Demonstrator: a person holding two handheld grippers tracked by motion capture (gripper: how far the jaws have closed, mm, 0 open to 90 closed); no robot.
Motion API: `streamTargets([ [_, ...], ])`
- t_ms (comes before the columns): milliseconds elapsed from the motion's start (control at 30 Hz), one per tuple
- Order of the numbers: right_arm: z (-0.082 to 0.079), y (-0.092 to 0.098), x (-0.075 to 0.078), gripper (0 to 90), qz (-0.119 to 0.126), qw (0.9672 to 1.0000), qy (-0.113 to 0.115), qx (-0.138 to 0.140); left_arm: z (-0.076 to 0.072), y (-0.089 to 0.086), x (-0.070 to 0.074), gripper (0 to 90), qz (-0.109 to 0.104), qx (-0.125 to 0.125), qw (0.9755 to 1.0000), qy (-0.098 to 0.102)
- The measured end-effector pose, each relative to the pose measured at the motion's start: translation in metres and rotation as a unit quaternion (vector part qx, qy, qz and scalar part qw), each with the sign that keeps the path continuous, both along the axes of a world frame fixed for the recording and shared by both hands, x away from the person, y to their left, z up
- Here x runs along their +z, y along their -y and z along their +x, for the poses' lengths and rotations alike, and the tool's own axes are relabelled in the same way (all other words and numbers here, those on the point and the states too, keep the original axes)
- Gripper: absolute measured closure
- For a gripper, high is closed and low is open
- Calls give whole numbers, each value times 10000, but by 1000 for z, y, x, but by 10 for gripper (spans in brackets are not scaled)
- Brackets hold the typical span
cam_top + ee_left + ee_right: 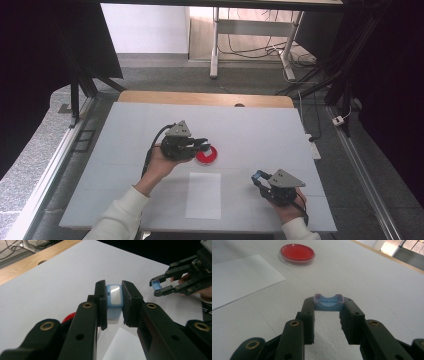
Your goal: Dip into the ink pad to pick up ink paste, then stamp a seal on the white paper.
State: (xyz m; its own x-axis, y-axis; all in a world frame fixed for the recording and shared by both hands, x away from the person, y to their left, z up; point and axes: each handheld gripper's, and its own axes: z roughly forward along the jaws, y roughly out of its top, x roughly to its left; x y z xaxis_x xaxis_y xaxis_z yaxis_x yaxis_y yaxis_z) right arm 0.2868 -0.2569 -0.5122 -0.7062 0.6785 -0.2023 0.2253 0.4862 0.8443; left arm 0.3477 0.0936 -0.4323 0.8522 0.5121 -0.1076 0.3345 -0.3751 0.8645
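From the high view, a person sat at a white table (260, 130) with a gripper in each hand. The left gripper (204, 145) was held above the table's middle, its tips over the near edge of a red dish (207, 156), and pinched a small pale box (206, 146). The right gripper (258, 177) was low over the table's near right part, well apart from the left one, and pinched a small blue cap (256, 175). A white sheet (203, 195) lay flat between the two hands, just nearer the person than the dish. In the left gripper view, the left gripper (114, 301) had its jaws pressed on the two sides of the box (114, 298), a light blue case with a shiny white face, held clear above the table (50, 285). A sliver of the dish (68, 317) showed behind the left jaw, and a corner of the sheet (122, 346) lay below. Farther off at the upper right, the right gripper (157, 287) held the cap (156, 285) at its tips. In the right gripper view, the right gripper (328, 307) gripped the cap (328, 302) by its two ends, hollow side up, close above the table (374, 277). The dish (297, 253) lay far ahead, and the sheet (239, 277) lay at left.
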Motion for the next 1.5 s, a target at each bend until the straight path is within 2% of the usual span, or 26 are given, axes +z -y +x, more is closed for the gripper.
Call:
streamTargets([
  [500,1,-1,-1,652,-30,10000,-2,-1,-6,-4,0,752,-53,-146,9998,-110],
  [600,1,-1,-1,652,-19,10000,9,4,-8,-5,0,751,-144,-199,9995,-189],
  [933,1,-1,-1,652,-31,10000,19,15,-17,-2,0,751,-76,-336,9992,-210],
  [1500,1,0,0,651,0,10000,42,-18,-23,2,-5,751,5,-459,9986,-276],
])
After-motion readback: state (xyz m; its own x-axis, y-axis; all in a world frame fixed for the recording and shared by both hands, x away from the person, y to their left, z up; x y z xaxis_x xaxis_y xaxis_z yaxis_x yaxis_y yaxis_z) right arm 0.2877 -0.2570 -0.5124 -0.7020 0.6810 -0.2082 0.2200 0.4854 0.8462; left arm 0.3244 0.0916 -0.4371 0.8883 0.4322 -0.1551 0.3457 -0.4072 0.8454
